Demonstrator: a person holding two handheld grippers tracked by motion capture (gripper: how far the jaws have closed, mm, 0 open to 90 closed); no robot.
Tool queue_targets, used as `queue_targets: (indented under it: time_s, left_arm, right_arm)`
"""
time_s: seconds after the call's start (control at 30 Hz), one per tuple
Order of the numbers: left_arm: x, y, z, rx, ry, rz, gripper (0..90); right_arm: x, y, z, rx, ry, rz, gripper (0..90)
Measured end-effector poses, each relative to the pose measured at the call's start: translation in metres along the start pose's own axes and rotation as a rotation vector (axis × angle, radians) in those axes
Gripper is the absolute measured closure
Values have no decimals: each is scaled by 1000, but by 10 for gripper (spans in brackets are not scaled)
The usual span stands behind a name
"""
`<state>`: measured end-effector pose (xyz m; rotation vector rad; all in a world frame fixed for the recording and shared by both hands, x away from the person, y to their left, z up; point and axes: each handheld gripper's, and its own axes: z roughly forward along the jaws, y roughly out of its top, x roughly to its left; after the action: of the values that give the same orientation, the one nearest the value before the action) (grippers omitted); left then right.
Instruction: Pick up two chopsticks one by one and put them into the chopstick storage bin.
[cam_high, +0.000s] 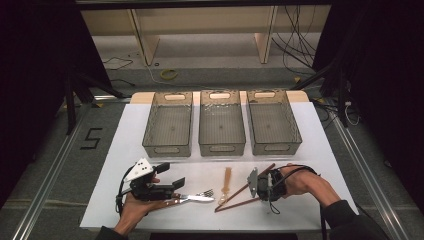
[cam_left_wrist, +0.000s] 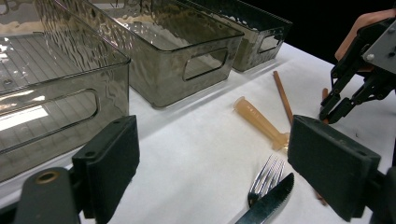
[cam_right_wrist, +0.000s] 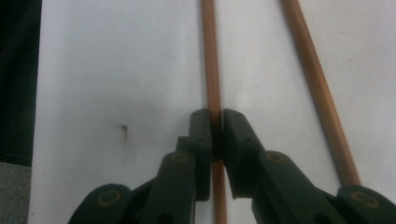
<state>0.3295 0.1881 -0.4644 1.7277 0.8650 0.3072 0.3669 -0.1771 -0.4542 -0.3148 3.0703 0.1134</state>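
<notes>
Two brown chopsticks lie crossed on the white table, right of centre. My right gripper points down at them and is shut on one chopstick. The other chopstick lies free beside it. A metal fork and a knife lie together near the front. An amber plastic utensil rests between them and the chopsticks. My left gripper stands open just left of the fork and the knife, with nothing between its jaws.
Three clear grey bins stand in a row at the back of the table, and they look empty. Bare white surface lies between the bins and the cutlery. Beyond the table are floor, cables and shelf legs.
</notes>
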Motion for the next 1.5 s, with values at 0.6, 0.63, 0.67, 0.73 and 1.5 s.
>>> queue_targets:
  time_s: [0.6,0.63,0.67,0.73,1.5]
  left_arm:
    - [-3,8,2,12,-32,10,168]
    - [-4,10,3,16,-37,20,170]
    - [-6,13,4,19,-43,32,170]
    - [-11,19,7,40,-55,53,171]
    - [-58,54,65,402,-204,325,313]
  right_arm:
    - [7,-16,-30,-91,-64,31,847]
    - [6,-14,-35,-114,-77,37,847]
    - [6,-13,-37,-122,-82,32,847]
    - [6,-11,-38,-113,-90,31,847]
    - [-10,38,-48,-56,-163,-33,847]
